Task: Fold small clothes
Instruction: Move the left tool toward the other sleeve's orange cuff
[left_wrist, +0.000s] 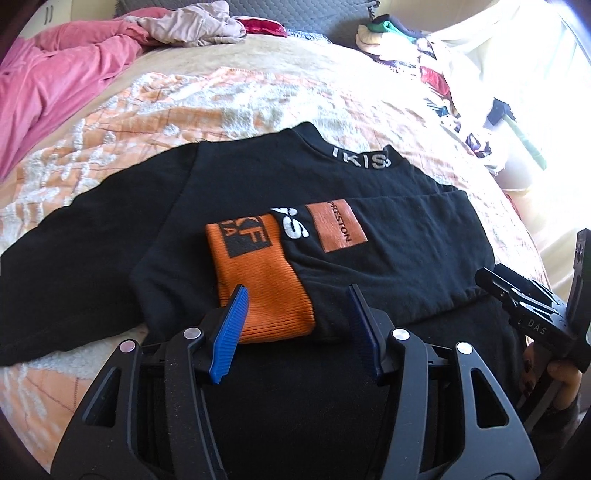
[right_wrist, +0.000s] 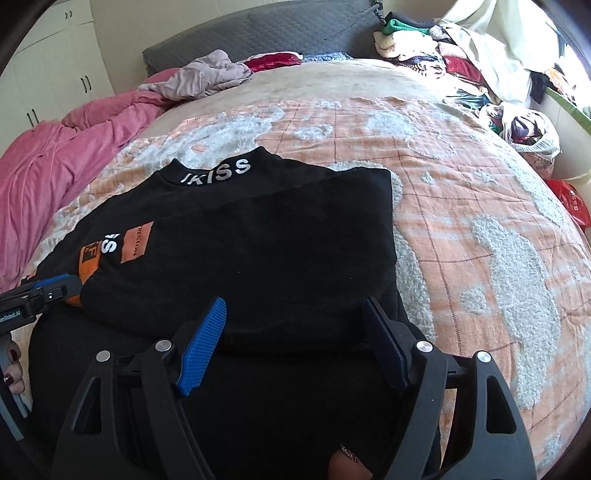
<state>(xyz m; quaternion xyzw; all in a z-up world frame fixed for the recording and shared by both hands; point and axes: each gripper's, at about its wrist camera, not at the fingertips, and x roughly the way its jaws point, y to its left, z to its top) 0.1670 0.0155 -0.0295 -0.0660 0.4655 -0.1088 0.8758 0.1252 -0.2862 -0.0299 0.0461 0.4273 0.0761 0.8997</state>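
On the bed, we are mid-fold on the black top.
Its right sleeve lies folded in; both grippers, left gripper and right gripper, hover with fingers apart, empty. Next, we judge, the left sleeve.

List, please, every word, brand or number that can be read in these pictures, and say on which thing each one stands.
"IKISS": white letters on the collar of the black sweater.
"PRESTON": on the sweater's orange patch, running sideways.
"KF": cut-off letters in the black square on the orange cuff; the smaller line below is unreadable.
"DAS": on the right gripper.
"Robot.AI": end of a cut-off label on the left gripper.
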